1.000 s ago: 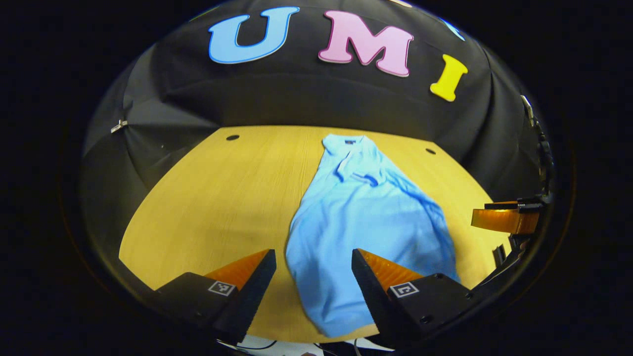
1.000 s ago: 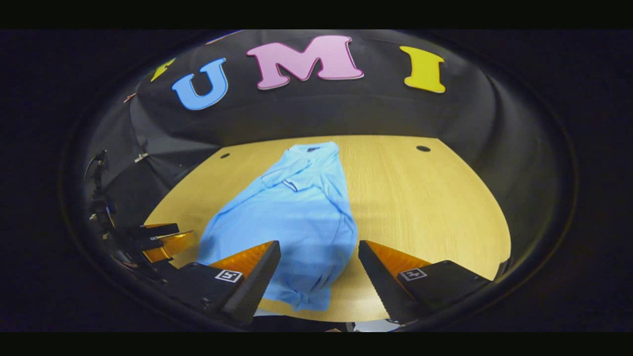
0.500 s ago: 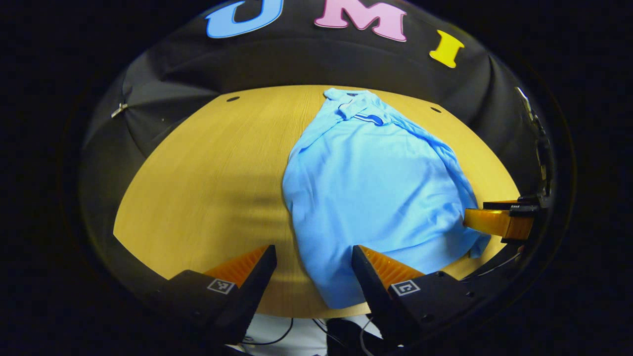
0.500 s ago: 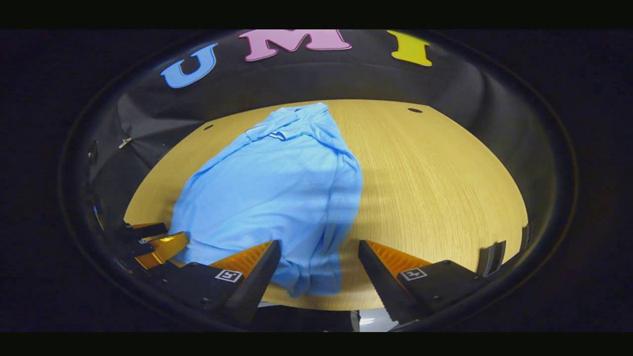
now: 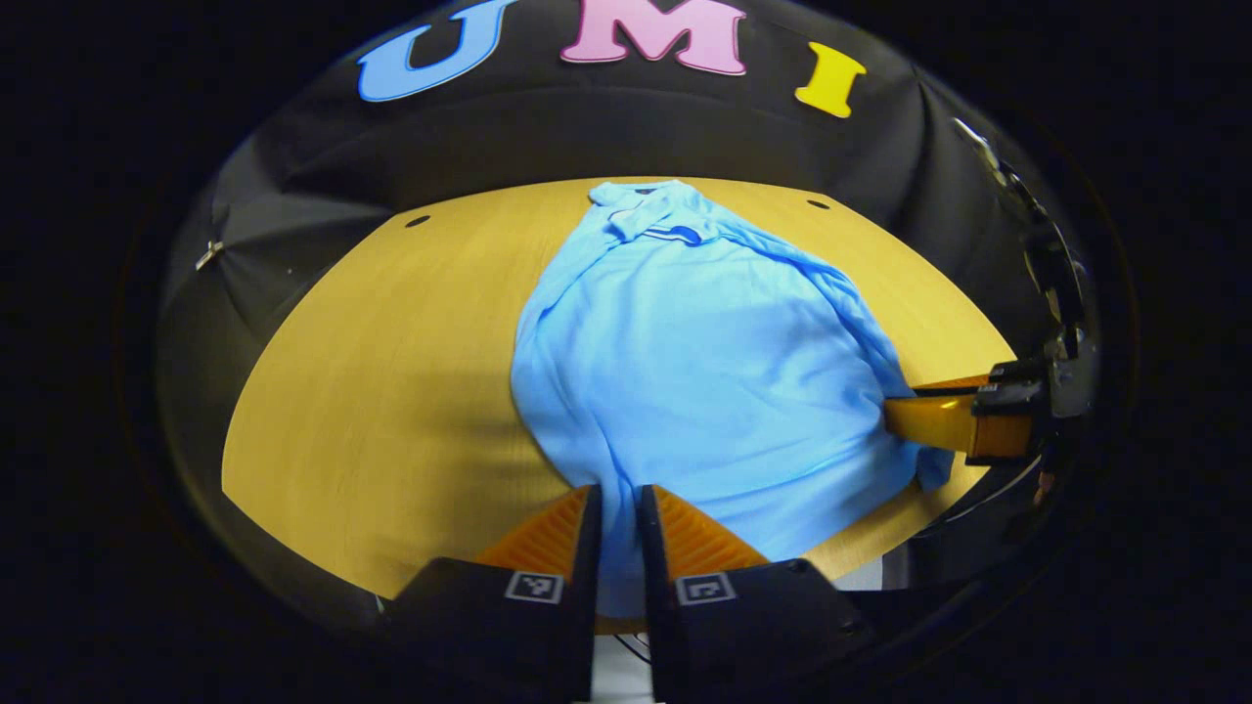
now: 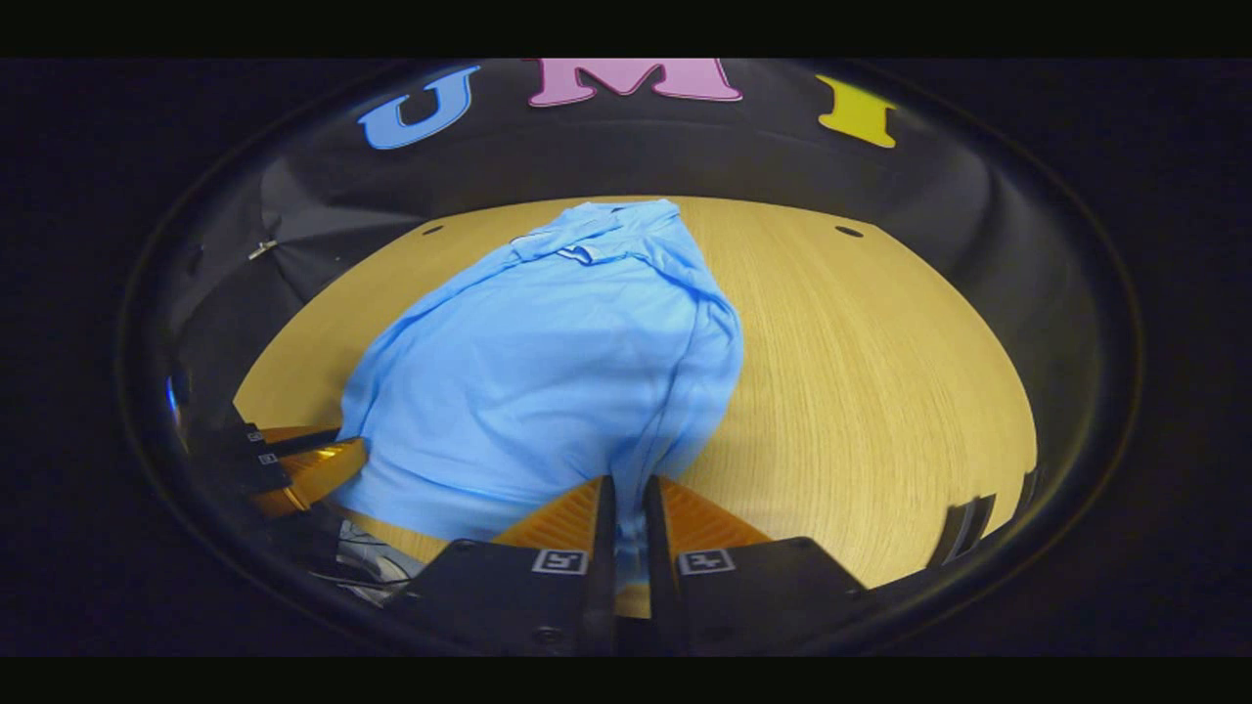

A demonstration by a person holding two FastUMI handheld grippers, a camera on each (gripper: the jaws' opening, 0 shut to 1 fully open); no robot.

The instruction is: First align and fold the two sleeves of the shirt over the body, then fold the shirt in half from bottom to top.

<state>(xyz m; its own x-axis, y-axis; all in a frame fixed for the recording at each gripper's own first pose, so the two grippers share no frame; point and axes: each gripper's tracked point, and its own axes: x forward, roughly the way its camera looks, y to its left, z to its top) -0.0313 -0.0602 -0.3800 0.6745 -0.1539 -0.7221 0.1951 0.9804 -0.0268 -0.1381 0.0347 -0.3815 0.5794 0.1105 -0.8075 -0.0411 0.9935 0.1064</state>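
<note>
Since half a second ago, both of your grippers have closed from wide open onto the near hem of the light blue polo shirt [image 5: 685,372]. Your left gripper [image 5: 617,504] pinches the hem's left corner between both fingers, and your right gripper [image 6: 623,494] clamps the right corner the same way. From there the shirt spreads flat over the yellow wooden table [image 5: 391,352], sleeves folded in, collar at the far edge. Your left gripper view catches the right gripper [image 5: 939,420] at the fabric's right edge; your right gripper view shows the left gripper [image 6: 313,464] by the shirt's left side.
</note>
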